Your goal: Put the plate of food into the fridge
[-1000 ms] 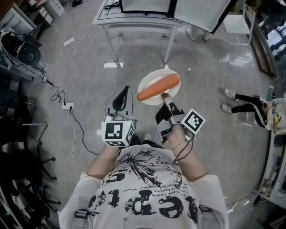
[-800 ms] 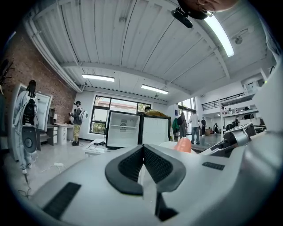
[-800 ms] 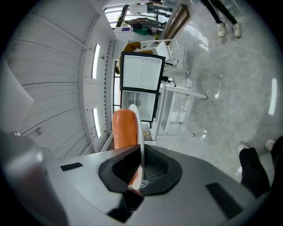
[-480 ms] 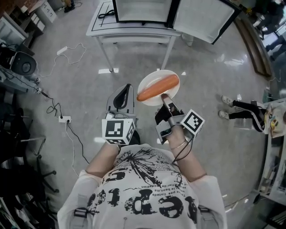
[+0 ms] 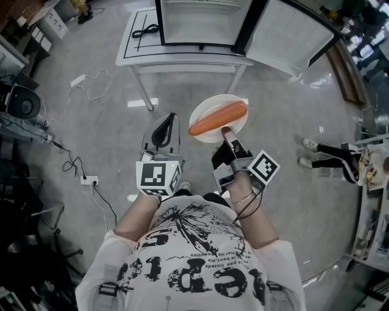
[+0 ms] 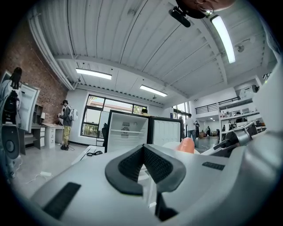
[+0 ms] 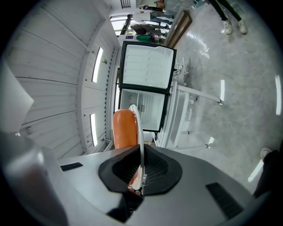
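Observation:
A white plate [image 5: 214,102] carries a long orange piece of food [image 5: 217,118]. My right gripper [image 5: 226,130] is shut on the plate's near rim and holds it level above the floor. In the right gripper view the plate [image 7: 138,128] stands edge-on between the pads, with the food [image 7: 124,128] to its left. The fridge [image 5: 200,18] stands on a white table [image 5: 182,58] ahead, its door [image 5: 292,33] swung open to the right. My left gripper [image 5: 168,121] is shut and empty, to the left of the plate. Its own view shows the open fridge [image 6: 126,134] ahead.
A power strip [image 5: 89,180] and cables lie on the floor at the left, near dark chairs and equipment. A person's shoes [image 5: 309,144] show at the right. Another person [image 6: 66,123] stands by a desk far left in the left gripper view.
The table and open fridge have slid lower and nearer in the head view. Both grippers and the plate keep their places relative to my body.

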`<state>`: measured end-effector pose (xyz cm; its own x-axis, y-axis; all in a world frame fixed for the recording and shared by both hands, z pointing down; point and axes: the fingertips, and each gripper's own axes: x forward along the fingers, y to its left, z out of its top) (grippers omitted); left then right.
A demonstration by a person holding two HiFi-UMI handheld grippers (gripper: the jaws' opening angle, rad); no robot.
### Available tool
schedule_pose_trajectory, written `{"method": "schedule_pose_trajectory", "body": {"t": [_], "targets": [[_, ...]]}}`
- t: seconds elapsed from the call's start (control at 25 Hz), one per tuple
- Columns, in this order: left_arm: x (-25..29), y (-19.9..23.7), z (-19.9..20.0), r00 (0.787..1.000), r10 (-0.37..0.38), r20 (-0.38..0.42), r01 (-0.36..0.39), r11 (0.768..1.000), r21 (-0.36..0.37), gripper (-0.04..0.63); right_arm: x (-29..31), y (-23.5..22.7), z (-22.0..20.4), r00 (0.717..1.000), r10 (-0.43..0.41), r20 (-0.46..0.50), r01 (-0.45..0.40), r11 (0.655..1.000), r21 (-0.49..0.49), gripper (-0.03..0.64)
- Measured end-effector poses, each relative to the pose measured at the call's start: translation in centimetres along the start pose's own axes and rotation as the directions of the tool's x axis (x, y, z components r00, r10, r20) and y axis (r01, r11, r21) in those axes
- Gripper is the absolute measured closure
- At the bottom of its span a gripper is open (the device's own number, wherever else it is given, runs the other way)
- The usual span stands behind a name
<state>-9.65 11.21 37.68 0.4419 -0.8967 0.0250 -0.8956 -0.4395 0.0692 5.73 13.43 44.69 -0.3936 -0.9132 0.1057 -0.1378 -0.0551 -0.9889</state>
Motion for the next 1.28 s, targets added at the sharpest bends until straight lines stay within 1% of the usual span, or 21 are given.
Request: {"method": "schedule_pose_trajectory", "body": {"t": [0.12,0.2,0.28,0.4,0.6,0.68,0.76,0.92,0.96,1.28], "targets": [[-0.4,0.2,-0.3,1.000,0.003,0.006,-0.002,1.000,-0.009,0.588,-0.1,-0.1,0.0,1.000,0.005,0.014,-0.005,1.000,0.005,0.600],[0.2,0.8,-0.7,1.000,0.006,-0.004,-0.006,1.000,-0.019,0.588,0.7,-0.5,0.2,1.000,-0.009,0.013,0.009,1.000,0.014,0.600],[2.3,2.1,-1.1,1.000,0.010,-0.012,-0.010,1.000,-0.027,0.588,3.0,-0.9,1.1,1.000,-0.024,0.008,0.023,0.999,0.026,0.600],[5.8,3.7,-1.2,1.000,0.021,-0.002,-0.021,0.999,-0.043,0.588,6.4,-1.2,2.7,1.000,-0.029,-0.002,0.029,0.999,0.043,0.600],[6.6,3.7,-1.6,0.999,0.040,-0.030,-0.041,0.999,-0.018,0.588,7.4,-1.6,3.6,0.999,-0.035,-0.013,0.036,0.998,0.045,0.598],[8.2,4.0,-1.7,0.998,0.051,-0.036,-0.051,0.999,-0.017,0.588,9.0,-1.5,4.9,0.999,-0.029,-0.022,0.030,0.999,0.043,0.598],[11.2,4.7,-1.3,0.997,0.069,-0.032,-0.070,0.997,-0.023,0.588,11.7,-1.2,6.9,0.999,-0.018,-0.039,0.020,0.999,0.042,0.598],[17.2,5.4,-0.3,0.997,0.074,-0.010,-0.074,0.995,-0.072,0.588,16.3,-0.8,10.8,0.997,-0.013,-0.076,0.017,0.999,0.043,0.598],[18.2,5.3,-0.2,0.997,0.076,-0.009,-0.076,0.994,-0.074,0.588,17.0,-0.8,11.6,0.997,-0.014,-0.082,0.017,0.999,0.043,0.598],[25.3,4.6,0.4,0.994,0.110,0.001,-0.109,0.993,-0.042,0.588,22.1,-0.4,17.5,0.992,0.008,-0.123,-0.003,0.999,0.042,0.595]]}}
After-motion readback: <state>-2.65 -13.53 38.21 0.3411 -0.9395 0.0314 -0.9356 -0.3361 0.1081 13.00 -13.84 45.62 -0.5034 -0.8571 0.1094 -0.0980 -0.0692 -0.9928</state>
